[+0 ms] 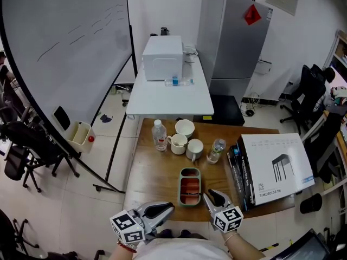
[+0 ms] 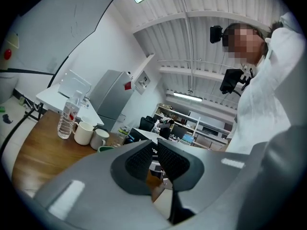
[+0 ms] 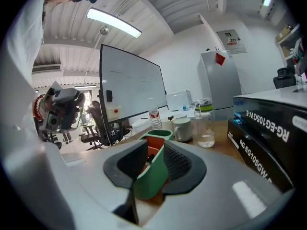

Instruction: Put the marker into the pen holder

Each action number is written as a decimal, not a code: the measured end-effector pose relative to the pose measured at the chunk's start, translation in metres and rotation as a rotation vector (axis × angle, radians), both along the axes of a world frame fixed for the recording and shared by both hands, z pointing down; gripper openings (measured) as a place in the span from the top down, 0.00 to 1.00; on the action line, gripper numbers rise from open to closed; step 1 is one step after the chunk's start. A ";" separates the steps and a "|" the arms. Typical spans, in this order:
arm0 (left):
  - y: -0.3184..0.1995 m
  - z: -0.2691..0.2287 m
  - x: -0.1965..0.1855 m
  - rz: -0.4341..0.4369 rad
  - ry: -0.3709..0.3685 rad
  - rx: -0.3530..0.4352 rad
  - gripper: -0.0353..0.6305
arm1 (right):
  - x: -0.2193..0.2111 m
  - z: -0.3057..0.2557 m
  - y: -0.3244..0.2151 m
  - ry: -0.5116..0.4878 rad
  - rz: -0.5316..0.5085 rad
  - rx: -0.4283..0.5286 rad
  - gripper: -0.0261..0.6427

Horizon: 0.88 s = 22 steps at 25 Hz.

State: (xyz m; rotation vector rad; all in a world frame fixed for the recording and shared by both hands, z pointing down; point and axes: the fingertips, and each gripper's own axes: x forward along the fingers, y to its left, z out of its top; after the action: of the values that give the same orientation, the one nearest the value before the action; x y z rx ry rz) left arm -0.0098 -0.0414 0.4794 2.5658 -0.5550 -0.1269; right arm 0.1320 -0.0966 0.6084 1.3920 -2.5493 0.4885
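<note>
Near the front edge of the wooden surface (image 1: 157,172): a green pen holder (image 1: 180,191), orange inside, set lengthwise from near to far. Within its orange compartment, a slim dark tip, seemingly the marker (image 3: 149,159) (glimpsed only as a sliver past the green wall). Right tongs (image 1: 209,197) just right of the holder's near end, released, with pads apart and pressing on nothing; in the right gripper view, the holder's near end standing in the gap between them. Left tongs (image 1: 166,210) off the surface's near edge, left of the holder and apart from it, clenched on nothing, pads together. Farther along the surface, well apart from the holder: a water bottle (image 1: 159,135), a mug (image 1: 178,144), a second mug (image 1: 194,149), a white bowl (image 1: 184,127) and a clear jar (image 1: 216,150). At right, flat boxes (image 1: 274,167) stacked on the surface's right side.
</note>
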 end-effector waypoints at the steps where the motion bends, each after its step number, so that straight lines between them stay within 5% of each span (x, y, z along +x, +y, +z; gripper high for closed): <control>1: 0.000 0.001 0.000 -0.002 0.000 0.000 0.92 | -0.001 0.002 0.003 -0.006 -0.007 -0.007 0.84; 9: 0.009 -0.006 0.000 0.021 0.024 0.012 0.92 | -0.022 0.018 0.003 -0.099 -0.051 -0.115 0.86; 22: 0.023 -0.001 -0.007 0.002 0.024 -0.016 0.92 | -0.024 0.031 -0.004 -0.007 -0.053 -0.149 0.91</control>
State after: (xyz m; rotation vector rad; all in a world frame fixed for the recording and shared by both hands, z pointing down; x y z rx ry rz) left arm -0.0170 -0.0182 0.4785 2.5466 -0.5419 -0.1511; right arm 0.1083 -0.1004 0.6395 1.2707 -2.4908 0.6598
